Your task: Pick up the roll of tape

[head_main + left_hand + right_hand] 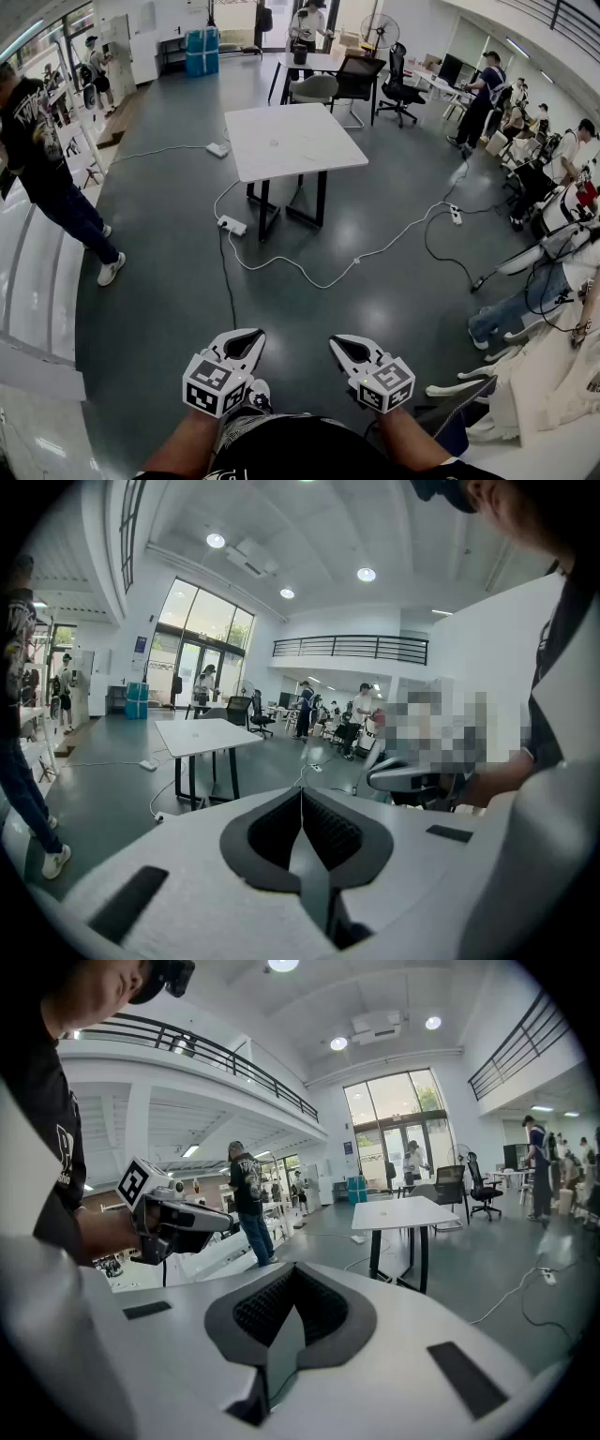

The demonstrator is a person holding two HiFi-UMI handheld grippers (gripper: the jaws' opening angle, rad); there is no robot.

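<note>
My left gripper (pixel 253 336), white plastic with a black-and-white marker cube, sits low in front of me. Its dark ribbed pads (pixel 328 827) are pressed together with nothing between them. My right gripper (pixel 339 344), the same white make, is held near it but apart, and its jaws are also closed on nothing (in its own view the pads meet in a thin seam).

Both point out over the glossy grey floor (pixel 159 281) toward a white square-topped table on black legs (pixel 291 141), well apart from me. A faint speck (pixel 275 142) lies on that tabletop, too small for me to tell whether it is the roll of tape.

White cables (pixel 309 274) snake across the floor from a white power strip (pixel 232 225) near the table legs. A person in a black T-shirt and jeans (pixel 42 169) stands at the left.
</note>
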